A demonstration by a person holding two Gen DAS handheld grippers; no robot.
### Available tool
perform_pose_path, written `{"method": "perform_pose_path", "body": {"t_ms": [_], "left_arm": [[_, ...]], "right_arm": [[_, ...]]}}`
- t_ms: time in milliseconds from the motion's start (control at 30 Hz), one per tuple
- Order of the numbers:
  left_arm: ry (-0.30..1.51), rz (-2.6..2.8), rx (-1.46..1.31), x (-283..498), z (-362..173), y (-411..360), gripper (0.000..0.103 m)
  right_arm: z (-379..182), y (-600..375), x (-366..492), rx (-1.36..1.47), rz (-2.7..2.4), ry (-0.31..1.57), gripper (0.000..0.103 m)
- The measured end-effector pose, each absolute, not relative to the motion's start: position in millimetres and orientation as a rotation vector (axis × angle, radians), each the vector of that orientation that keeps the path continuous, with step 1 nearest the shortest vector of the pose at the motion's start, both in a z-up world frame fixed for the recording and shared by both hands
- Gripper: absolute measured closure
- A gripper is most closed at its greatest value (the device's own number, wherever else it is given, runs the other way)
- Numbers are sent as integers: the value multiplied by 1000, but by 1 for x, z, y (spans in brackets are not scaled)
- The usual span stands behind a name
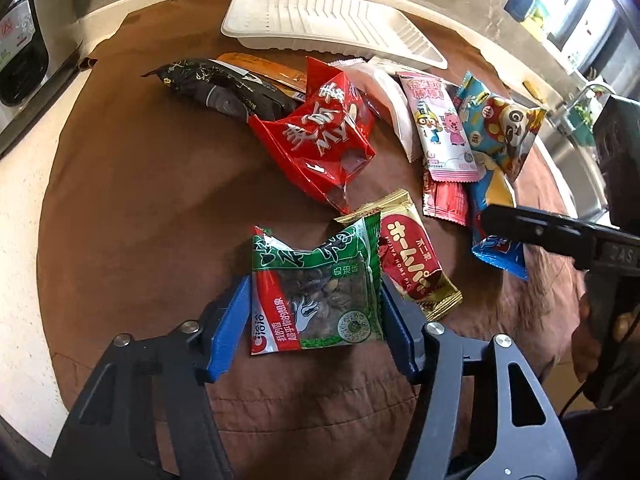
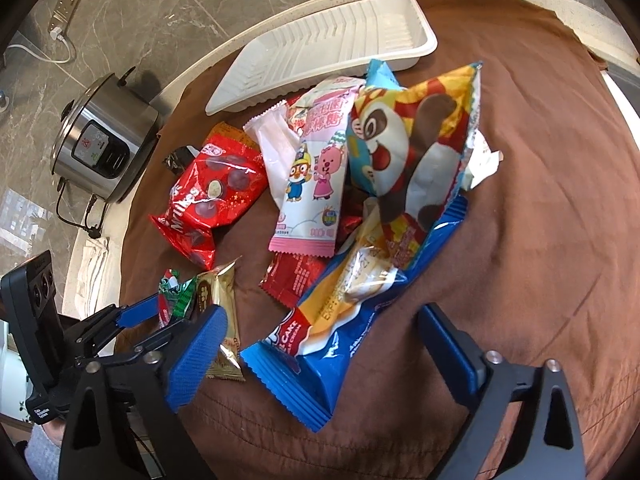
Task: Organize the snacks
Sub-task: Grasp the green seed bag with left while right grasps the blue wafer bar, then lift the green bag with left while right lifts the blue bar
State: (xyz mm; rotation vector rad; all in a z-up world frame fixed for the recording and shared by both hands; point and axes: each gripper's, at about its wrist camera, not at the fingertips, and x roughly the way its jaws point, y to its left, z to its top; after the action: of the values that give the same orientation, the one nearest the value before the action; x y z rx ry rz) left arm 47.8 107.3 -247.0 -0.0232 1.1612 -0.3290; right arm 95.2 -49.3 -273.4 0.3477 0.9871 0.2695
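Observation:
A green sunflower-seed packet [image 1: 320, 292] lies on the brown cloth [image 1: 140, 200], and my left gripper [image 1: 316, 320] is shut on it, blue pads pressing its two side edges. The right wrist view shows the same left gripper [image 2: 176, 312] at lower left. My right gripper [image 2: 324, 356] stands open around the near end of a blue cake packet [image 2: 344, 340], with gaps on both sides. Above it lie a panda packet [image 2: 412, 148] and a pink cartoon packet [image 2: 316, 184]. A gold-and-red packet [image 1: 412, 260] touches the green one. The white ribbed tray [image 1: 320, 20] sits behind, holding nothing.
A red chocolate bag [image 1: 324, 136] and a black packet [image 1: 224, 88] lie mid-cloth. A steel rice cooker [image 2: 104, 140] stands on the counter to the left, its cord trailing. A sink [image 1: 576, 152] is at far right. Bare cloth lies left and right of the pile.

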Motion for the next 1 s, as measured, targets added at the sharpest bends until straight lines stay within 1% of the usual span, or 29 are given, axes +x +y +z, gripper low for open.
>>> {"method": "perform_pose_path", "body": {"t_ms": [67, 100, 133, 333, 633, 867, 1000], "left_arm": [[1163, -325, -15, 48, -246, 108, 48], [1161, -324, -10, 48, -247, 108, 50], [1158, -326, -8, 48, -247, 107, 51], [1155, -329, -14, 49, -246, 110, 53], [1167, -343, -78, 52, -245, 120, 58], [1184, -348, -107, 54, -242, 127, 60], [1191, -352, -119, 55, -240, 129, 64]], "right_arm": [[-273, -51, 95, 331, 261, 979, 26], [-272, -51, 95, 312, 247, 974, 35], [-272, -50, 95, 298, 240, 971, 42], [-272, -52, 91, 264, 233, 953, 55], [-274, -71, 84, 380, 274, 941, 68], [-281, -88, 78, 529, 347, 951, 70], [-285, -97, 76, 629, 393, 958, 71]]}}
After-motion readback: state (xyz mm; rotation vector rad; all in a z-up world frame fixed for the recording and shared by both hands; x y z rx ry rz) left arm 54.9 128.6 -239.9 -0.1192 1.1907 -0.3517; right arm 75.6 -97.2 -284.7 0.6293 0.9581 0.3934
